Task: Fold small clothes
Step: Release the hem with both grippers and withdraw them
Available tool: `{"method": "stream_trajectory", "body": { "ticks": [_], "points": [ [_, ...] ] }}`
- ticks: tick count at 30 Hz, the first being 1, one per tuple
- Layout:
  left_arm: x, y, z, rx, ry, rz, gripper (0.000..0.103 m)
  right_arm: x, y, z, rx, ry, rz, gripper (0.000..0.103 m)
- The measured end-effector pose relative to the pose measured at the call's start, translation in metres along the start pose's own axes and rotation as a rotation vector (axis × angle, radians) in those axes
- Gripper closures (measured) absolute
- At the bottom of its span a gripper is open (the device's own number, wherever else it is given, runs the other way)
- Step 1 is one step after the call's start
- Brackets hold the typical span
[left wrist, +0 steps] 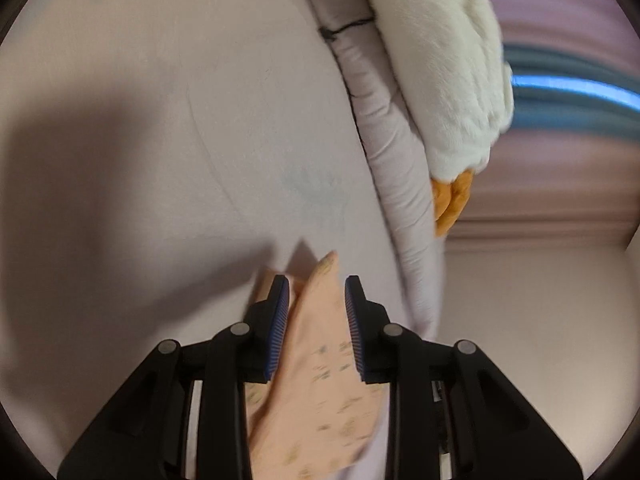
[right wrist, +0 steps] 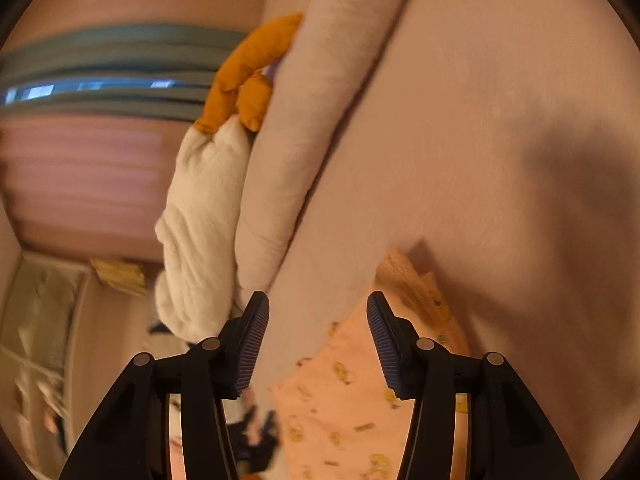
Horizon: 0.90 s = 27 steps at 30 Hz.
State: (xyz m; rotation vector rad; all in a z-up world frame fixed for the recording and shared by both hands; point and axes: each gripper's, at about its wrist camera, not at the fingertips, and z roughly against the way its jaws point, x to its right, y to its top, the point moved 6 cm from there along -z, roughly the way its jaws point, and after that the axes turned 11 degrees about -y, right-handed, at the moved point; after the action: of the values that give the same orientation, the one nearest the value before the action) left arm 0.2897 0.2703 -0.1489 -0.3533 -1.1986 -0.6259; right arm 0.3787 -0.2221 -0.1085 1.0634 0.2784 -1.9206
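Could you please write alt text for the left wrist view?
The left tongs stand open around a raised fold of a peach printed garment on a pale pink bed sheet. Beyond, a white plush toy with orange feet lies against a rolled pink blanket.

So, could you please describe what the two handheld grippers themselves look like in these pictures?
Both look alike. The left gripper and the right gripper each have a black angular frame with round silver pivot pins on the linkages. Each finger carries a blue ribbed pad. No cables, sleeves or printed markings are visible.
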Motion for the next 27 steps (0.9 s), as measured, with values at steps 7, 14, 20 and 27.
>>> {"method": "stream_trajectory", "body": {
  "ticks": [7, 14, 20, 27],
  "points": [
    [0.040, -0.076, -0.013, -0.179, 0.099, -0.396, 0.076, -0.033, -0.070, 0.012, -0.002, -0.274, 0.588, 0.062],
    [0.004, -0.159, -0.031, -0.374, 0.205, -0.577, 0.077, -0.005, -0.115, -0.011, -0.059, -0.491, 0.790, 0.071],
    [0.001, -0.163, -0.013, -0.345, 0.193, -0.578, 0.077, -0.009, -0.129, -0.002, -0.031, -0.503, 0.850, 0.074],
    [-0.017, -0.188, 0.007, -0.386, 0.207, -0.633, 0.077, 0.005, -0.169, 0.004, -0.059, -0.496, 0.916, 0.074]
  ]
}}
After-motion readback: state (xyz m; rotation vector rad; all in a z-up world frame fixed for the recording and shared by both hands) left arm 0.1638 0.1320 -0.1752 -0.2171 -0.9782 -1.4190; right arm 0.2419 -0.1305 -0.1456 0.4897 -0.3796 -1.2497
